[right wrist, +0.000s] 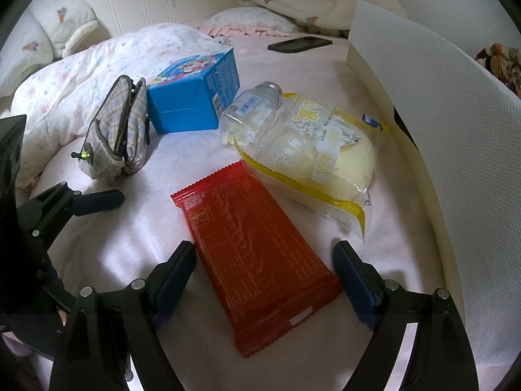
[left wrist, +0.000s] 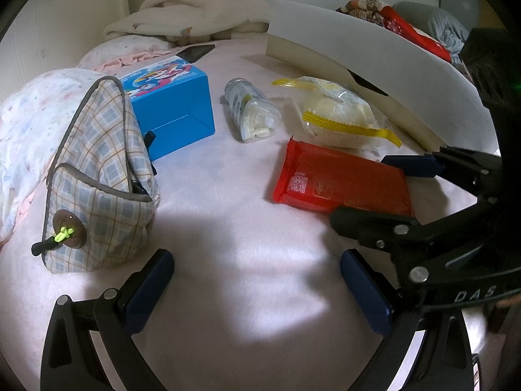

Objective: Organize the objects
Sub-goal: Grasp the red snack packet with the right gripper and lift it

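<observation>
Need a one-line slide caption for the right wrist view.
Open right gripper straddles a red snack packet on the pink bedsheet.

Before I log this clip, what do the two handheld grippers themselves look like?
Both are alike. The left gripper and right gripper have black angular plastic frames with open cut-outs, jointed by round silver rivets or screws. Each finger carries a long, dark navy-blue pad with rounded ends. Pale lettering reading "DAS" marks the right gripper's body, seen from the left wrist camera. No cables or sleeves are visible.

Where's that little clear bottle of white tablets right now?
The clear plastic tablet bottle lies on its side on the pink bedsheet, between the blue cardboard box and the yellow-trimmed bread bag.
</observation>
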A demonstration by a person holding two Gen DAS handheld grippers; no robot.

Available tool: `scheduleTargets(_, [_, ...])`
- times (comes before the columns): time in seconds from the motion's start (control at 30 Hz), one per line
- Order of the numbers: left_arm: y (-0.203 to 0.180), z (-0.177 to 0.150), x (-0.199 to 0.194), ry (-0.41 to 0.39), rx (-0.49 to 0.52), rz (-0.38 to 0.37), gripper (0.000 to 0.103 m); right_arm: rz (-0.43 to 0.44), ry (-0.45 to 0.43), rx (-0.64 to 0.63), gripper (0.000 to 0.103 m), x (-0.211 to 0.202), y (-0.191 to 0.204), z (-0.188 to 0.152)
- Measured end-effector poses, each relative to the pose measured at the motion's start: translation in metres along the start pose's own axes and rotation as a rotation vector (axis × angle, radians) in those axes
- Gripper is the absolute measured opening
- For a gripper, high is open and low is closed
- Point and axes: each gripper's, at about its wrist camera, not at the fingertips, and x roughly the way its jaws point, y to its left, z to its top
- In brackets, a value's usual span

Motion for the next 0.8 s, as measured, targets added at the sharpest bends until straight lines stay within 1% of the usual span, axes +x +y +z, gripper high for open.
scheduleTargets(0.03, [-0.001, 0.0, 0.0, 0.003, -0.001, 0.0, 0.103, -0.002, -0.004, 0.014, 0.087, 0.001, 0.0, 0.001])
scheduleTargets(0.07, [-0.001, 0.001, 0.001, 0.011, 0.003, 0.0, 0.103, -0.011, 0.006, 0.025, 0.091, 0.004, 0.005, 0.001])
scheduleTargets(0.13, [-0.001, 0.005, 0.001, 0.039, 0.0, -0.004, 0.103, -0.039, 0.014, 0.03, 0.09, 0.005, 0.01, 0.001])
scheduleTargets(0.17, [-0.001, 0.006, 0.001, 0.046, -0.006, -0.006, 0.103, -0.044, 0.011, 0.03, 0.083, 0.003, 0.011, 0.001])
scheduleTargets(0.2, [-0.001, 0.007, 0.001, 0.05, -0.011, -0.009, 0.101, -0.037, 0.002, 0.028, 0.069, 0.001, 0.012, 0.0])
scheduleTargets(0.27, [0.001, 0.007, -0.002, 0.044, -0.027, -0.012, 0.097, -0.027, 0.013, 0.046, 0.065, -0.003, 0.01, -0.001])
scheduleTargets(0.33, [0.004, 0.007, -0.004, 0.033, -0.051, -0.018, 0.087, -0.008, 0.027, 0.051, 0.061, -0.007, 0.009, 0.001])
scheduleTargets(0.37, [0.007, 0.008, -0.006, 0.027, -0.069, -0.03, 0.085, 0.01, 0.034, 0.061, 0.059, -0.008, 0.007, 0.003])
scheduleTargets(0.4, [0.009, 0.009, -0.008, 0.024, -0.082, -0.042, 0.079, 0.026, 0.038, 0.076, 0.058, -0.011, 0.007, 0.004])
scheduleTargets(0.43, [0.012, 0.012, -0.009, 0.023, -0.095, -0.069, 0.078, 0.038, 0.036, 0.085, 0.058, -0.014, 0.007, 0.005])
scheduleTargets(0.53, [0.014, 0.024, -0.01, 0.024, -0.104, -0.134, 0.077, 0.096, -0.021, 0.101, 0.056, -0.03, 0.013, 0.008])
scheduleTargets(0.57, [0.014, 0.025, -0.013, 0.017, -0.103, -0.143, 0.077, 0.112, -0.043, 0.099, 0.056, -0.036, 0.016, 0.01])
scheduleTargets(0.67, [0.012, 0.039, -0.029, -0.046, -0.105, -0.156, 0.077, 0.142, -0.121, 0.111, 0.056, -0.054, 0.018, 0.017])
scheduleTargets(0.73, [0.011, 0.05, -0.04, -0.095, -0.119, -0.166, 0.077, 0.13, -0.185, 0.13, 0.056, -0.066, 0.015, 0.022])
scheduleTargets(0.8, [0.007, 0.064, -0.046, -0.127, -0.126, -0.165, 0.077, 0.129, -0.26, 0.163, 0.056, -0.079, 0.009, 0.028])
